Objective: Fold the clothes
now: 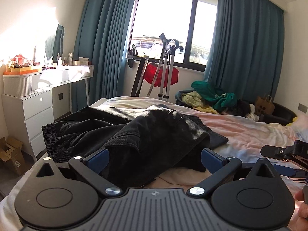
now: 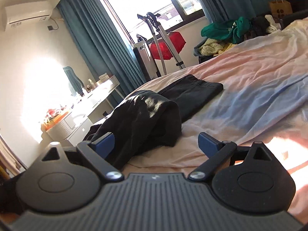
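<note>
A black garment [image 1: 119, 134], trousers with an elastic waistband at the left, lies bunched on the bed [image 1: 250, 132]. In the left wrist view my left gripper [image 1: 155, 156] is open, its blue pads wide apart, with a raised fold of the black cloth lying between them. In the right wrist view my right gripper [image 2: 156, 144] is open too, low over the sheet, with the near end of the black garment [image 2: 154, 115] between its pads. The right gripper also shows at the right edge of the left wrist view [image 1: 284, 154].
A pile of green and yellow clothes [image 1: 209, 96] lies past the bed's far side beside a paper bag [image 1: 264, 104]. A white dresser [image 1: 38, 100] stands at the left. A garment steamer stand [image 1: 165, 73] and a red item are below the window.
</note>
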A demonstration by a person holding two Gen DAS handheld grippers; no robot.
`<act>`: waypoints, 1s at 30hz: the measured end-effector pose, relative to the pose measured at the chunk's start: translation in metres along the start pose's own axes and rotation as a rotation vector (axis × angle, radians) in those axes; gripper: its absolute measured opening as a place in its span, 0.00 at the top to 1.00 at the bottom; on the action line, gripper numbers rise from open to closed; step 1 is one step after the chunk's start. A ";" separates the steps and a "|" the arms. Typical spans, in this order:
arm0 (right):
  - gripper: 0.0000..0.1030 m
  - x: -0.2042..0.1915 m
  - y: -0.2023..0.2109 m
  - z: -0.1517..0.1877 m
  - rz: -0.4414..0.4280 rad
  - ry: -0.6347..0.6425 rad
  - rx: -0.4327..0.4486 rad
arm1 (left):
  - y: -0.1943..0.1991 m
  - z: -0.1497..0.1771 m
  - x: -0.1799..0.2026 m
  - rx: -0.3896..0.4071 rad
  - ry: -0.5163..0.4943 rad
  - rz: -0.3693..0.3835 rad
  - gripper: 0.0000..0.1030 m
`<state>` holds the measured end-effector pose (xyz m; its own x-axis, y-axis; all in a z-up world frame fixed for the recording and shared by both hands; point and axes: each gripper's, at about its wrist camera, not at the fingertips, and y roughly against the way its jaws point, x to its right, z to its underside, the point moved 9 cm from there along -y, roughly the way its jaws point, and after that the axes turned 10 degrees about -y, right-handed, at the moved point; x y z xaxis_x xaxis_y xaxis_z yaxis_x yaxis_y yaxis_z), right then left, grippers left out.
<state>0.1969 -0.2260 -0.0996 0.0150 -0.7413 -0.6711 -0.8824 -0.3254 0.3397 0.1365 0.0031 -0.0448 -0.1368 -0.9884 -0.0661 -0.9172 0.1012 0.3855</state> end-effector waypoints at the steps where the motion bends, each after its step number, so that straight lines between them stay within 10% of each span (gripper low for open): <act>1: 0.17 0.009 -0.010 -0.005 0.005 -0.045 -0.011 | -0.002 0.001 0.001 0.003 0.003 0.002 0.00; 5: 0.35 0.051 -0.063 -0.016 0.015 -0.272 -0.112 | -0.010 0.015 0.001 -0.020 -0.006 -0.008 0.00; 13: 0.37 0.103 -0.166 -0.032 -0.034 -0.587 -0.148 | -0.025 0.027 -0.001 -0.007 -0.065 -0.053 0.00; 25: 0.51 0.129 -0.278 -0.066 -0.015 -0.526 -0.097 | -0.073 0.053 0.001 -0.089 -0.017 0.022 0.00; 28: 0.85 0.132 -0.286 -0.073 0.009 -0.483 -0.063 | -0.077 0.053 0.001 -0.067 -0.010 0.034 0.00; 30: 0.88 0.135 -0.283 -0.077 0.004 -0.475 -0.034 | -0.079 0.053 0.001 -0.055 -0.008 0.036 0.00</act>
<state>0.4847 -0.2790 -0.2360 -0.2120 -0.3943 -0.8942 -0.8662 -0.3479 0.3587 0.1888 -0.0002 -0.1242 -0.1727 -0.9832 -0.0583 -0.8898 0.1304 0.4373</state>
